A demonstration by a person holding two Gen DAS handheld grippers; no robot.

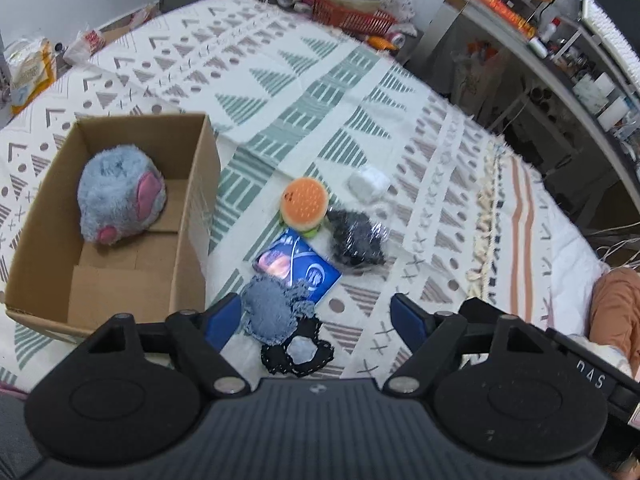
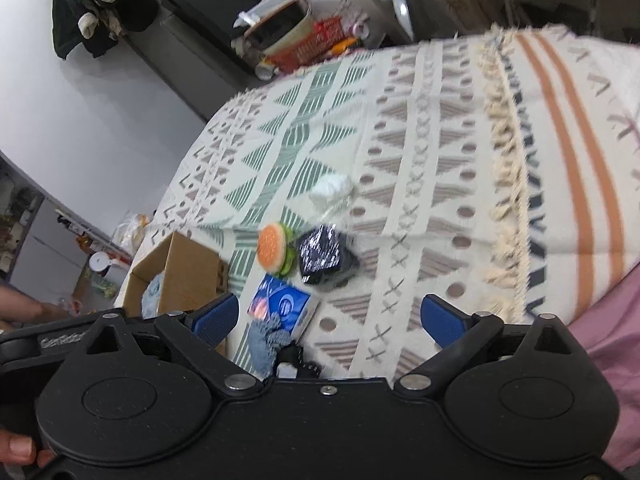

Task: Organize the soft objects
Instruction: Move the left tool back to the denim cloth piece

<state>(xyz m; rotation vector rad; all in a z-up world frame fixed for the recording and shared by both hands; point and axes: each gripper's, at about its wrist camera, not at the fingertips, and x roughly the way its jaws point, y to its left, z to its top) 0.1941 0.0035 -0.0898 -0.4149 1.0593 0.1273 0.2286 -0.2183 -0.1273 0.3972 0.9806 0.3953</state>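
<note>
Left tongs [image 1: 318, 312]: spread, gripping nothing.
Right tongs [image 2: 330, 314]: spread, gripping nothing; arm reads "GenRobot".
Box [image 1: 192, 200]: holds blue plush [image 1: 120, 200].

Background stuff only. Everything sits on a patterned blanket [image 1: 320, 92] with green and brown triangles, a tasselled fringe [image 1: 486, 216] and orange stripes [image 2: 576, 184] running off to the claw's right. Way out ahead of the claw, past the blanket's far edge, there's a red basket [image 1: 352, 16] with clutter piled around it. Far right of the claw is a messy shelf [image 1: 560, 52] full of bottles and boxes. Far left ahead, some plastic bags [image 1: 32, 68]. In the right view, dark clothes [image 2: 92, 4] hang top left.
</note>
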